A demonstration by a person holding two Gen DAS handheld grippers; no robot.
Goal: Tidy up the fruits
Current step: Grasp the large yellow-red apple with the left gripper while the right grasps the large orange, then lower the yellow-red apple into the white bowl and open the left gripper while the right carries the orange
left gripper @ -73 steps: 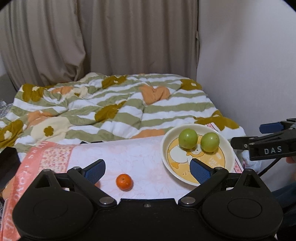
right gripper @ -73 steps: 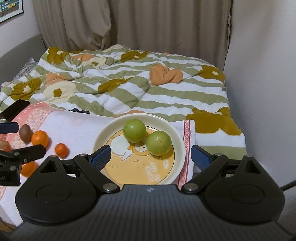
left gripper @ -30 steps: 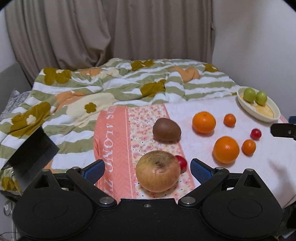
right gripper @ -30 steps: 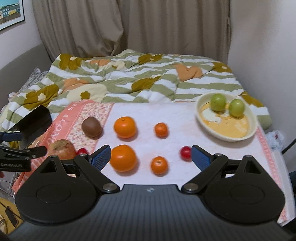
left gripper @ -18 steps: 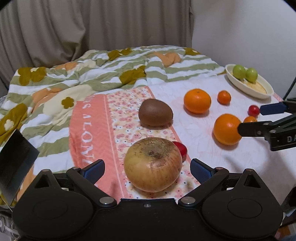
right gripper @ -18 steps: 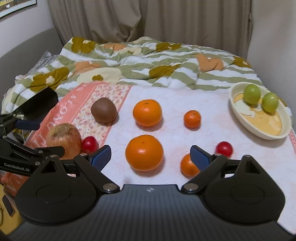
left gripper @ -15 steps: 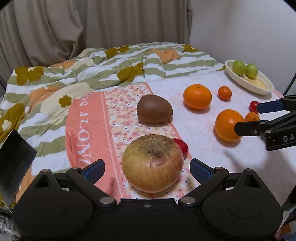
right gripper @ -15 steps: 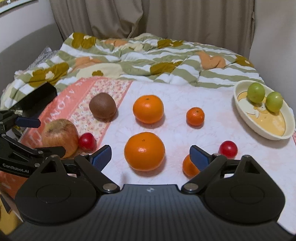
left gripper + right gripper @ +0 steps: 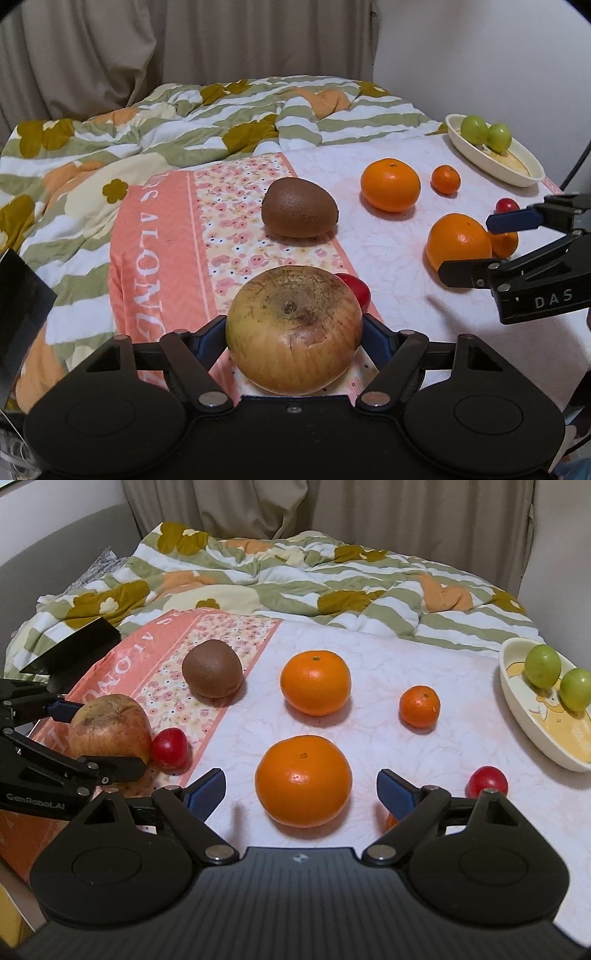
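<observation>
My left gripper [image 9: 294, 332] is shut on the yellow-brown apple [image 9: 293, 328], which sits on the cloth; it also shows in the right wrist view [image 9: 109, 729]. A small red fruit [image 9: 170, 747] lies beside the apple. My right gripper [image 9: 301, 788] is open around the near large orange [image 9: 303, 780] without touching it. A second large orange [image 9: 315, 682], a kiwi [image 9: 212, 673], a small mandarin [image 9: 419, 706], another partly hidden behind my right finger [image 9: 390, 821] and a red fruit [image 9: 487, 781] lie around. The cream bowl [image 9: 524, 705] holds two green fruits [image 9: 543, 665].
The fruits rest on a white and pink floral cloth [image 9: 369, 646] on a low table. A striped quilt on a bed [image 9: 295, 579] lies behind it. Curtains and a wall stand at the back. A black object [image 9: 74, 650] sits at the left edge.
My left gripper has closed its fingers onto the apple. My right gripper has moved forward and down until the near large orange sits between its open fingers.
</observation>
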